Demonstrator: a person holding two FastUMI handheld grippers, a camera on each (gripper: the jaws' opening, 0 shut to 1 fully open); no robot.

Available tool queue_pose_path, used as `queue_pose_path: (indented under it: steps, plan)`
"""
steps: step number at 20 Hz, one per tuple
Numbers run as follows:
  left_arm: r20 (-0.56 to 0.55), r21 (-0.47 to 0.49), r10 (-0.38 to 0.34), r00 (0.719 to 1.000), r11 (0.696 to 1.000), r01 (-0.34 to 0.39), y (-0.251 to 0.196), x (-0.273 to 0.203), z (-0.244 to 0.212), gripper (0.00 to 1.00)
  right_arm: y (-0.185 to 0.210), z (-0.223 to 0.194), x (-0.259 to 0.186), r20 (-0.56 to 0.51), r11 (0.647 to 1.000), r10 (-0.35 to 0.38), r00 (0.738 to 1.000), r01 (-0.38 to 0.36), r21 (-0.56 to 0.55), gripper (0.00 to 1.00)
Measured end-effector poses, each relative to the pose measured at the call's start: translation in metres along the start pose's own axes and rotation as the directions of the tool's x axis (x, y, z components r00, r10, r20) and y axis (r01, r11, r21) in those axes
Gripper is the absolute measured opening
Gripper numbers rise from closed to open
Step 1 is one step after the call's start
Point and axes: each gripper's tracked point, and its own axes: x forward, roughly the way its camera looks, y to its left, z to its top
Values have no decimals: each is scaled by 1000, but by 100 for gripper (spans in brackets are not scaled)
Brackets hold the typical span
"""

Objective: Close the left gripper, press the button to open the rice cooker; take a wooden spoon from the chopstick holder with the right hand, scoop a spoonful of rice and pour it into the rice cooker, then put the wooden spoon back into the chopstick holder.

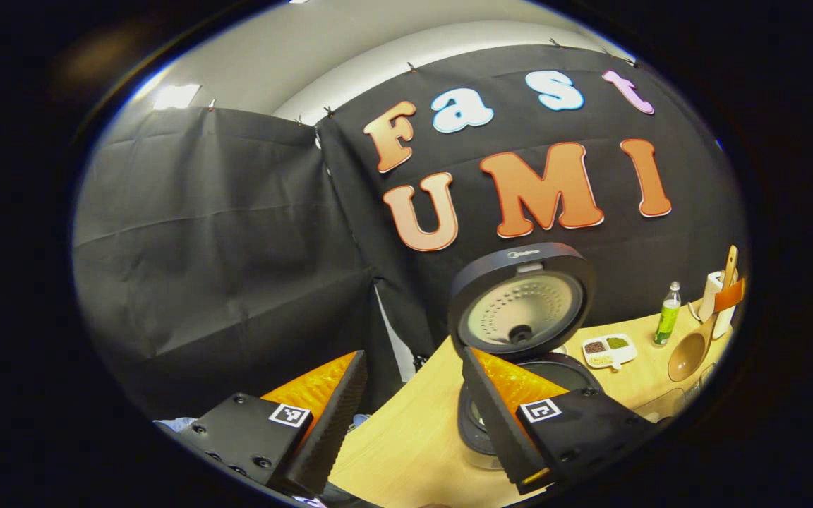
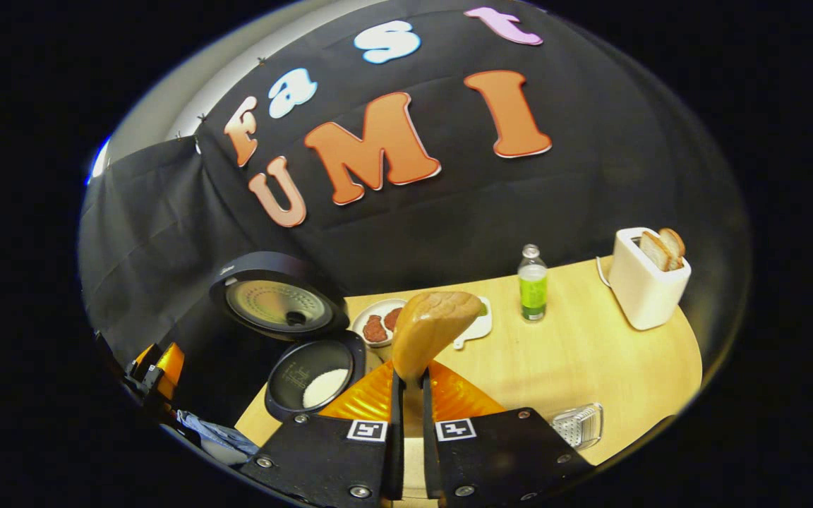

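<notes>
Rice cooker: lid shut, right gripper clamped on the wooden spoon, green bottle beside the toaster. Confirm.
Wrong on the lid. The right gripper view shows the rice cooker with its lid raised. The right gripper does clamp the wooden spoon; the green bottle stands beside the toaster.

Rice cooker [image 1: 519, 331] base hidden behind finger; spoon [image 2: 431, 331] handle hidden between fingers; clear container [image 2: 577, 425] edge-cut.

Your right gripper [image 2: 407, 395] pinches the handle of the pale wooden spoon [image 2: 432, 326], bowl raised above the light wooden table [image 2: 590, 353]. To its left the black round rice cooker [image 2: 311, 381] stands lid-up, white rice [image 2: 325, 386] inside. The white toaster [image 2: 643, 286] sits far right.
</notes>
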Motion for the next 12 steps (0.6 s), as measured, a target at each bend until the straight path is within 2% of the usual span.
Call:
queue_pose_path:
  steps: [1, 2, 4, 8, 12]
  plan:
    - [3, 2, -15, 1000, 1000, 15, -10, -2, 3, 84, -15, 0, -7, 4, 1000, -23, 1000, 23, 15, 11]
    - [8, 4, -28, 1000, 1000, 28, -18, -2, 5, 100, -30, 1, -12, 7, 998, -49, 999, 49, 29, 11]
    - [16, 20, -42, 999, 999, 42, -30, -7, 10, 84, -59, 0, -22, 12, 993, -101, 995, 100, 56, 11]
    - [23, 30, -63, 998, 998, 62, -49, -12, 17, 84, -108, -11, -39, 12, 980, -185, 983, 184, 74, 11]
    - [27, 39, -71, 997, 997, 70, -61, -14, 24, 84, -157, -43, -38, -34, 958, -279, 960, 281, 63, 11]
